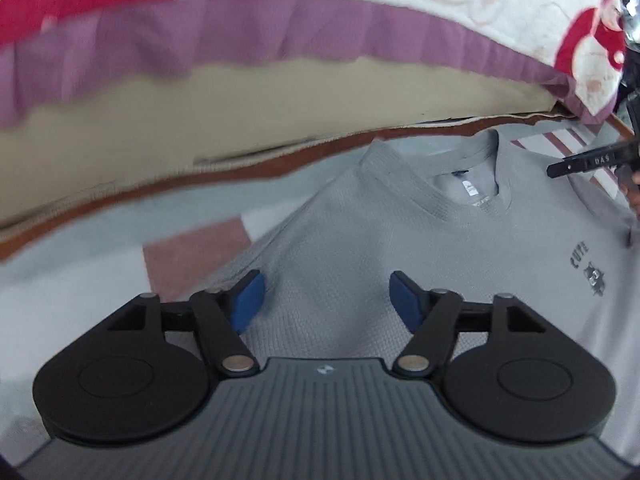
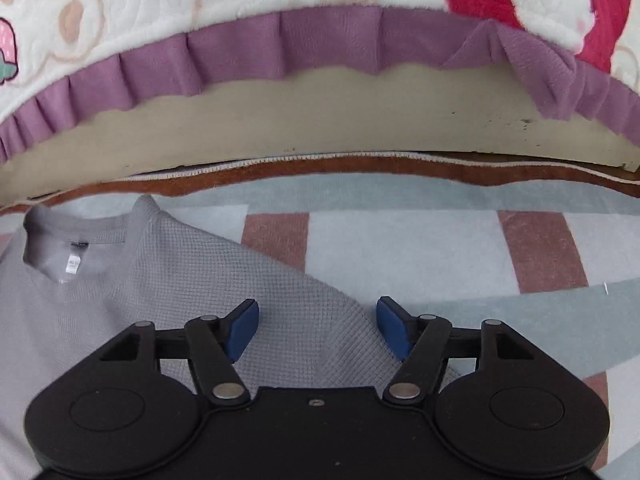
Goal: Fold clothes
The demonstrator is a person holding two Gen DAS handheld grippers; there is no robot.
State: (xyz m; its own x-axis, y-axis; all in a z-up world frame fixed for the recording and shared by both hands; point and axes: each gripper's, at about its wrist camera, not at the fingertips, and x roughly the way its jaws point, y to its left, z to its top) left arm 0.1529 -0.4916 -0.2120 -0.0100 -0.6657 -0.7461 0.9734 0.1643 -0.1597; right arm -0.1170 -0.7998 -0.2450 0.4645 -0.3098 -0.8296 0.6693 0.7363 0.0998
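Left tool [image 1: 326,300]: I see its blue pads [image 1: 249,304] spread apart with nothing pinched between them, poised over the shoulder region of the grey waffle-knit T-shirt [image 1: 400,248]. Right tool [image 2: 317,326]: likewise spread and empty, its pads [image 2: 242,330] straddling the sloping shoulder-and-sleeve edge of the same shirt on the opposite side. I judge that both tools stand apart so that each can take one side of the garment and carry a matching fold; neither grips cloth yet.

Both tools pitch steeply downward toward the fabric, which suits a pinch from above. In the left view a finger of the right tool reaches in from the frame's right edge, beside a fingertip of the person's hand [image 1: 634,194].

The shirt lies flat, front up, neckline [image 1: 468,184] and label toward the far side, with a small printed motif [image 1: 588,266] on the chest. It rests on a checked rug [image 2: 440,248] of pale blue, white and dusty pink with a brown border, on the floor rather than a bench. Beyond the rug stands a bed base [image 2: 320,124], overhung by a plush cover with a purple frill [image 2: 248,48].
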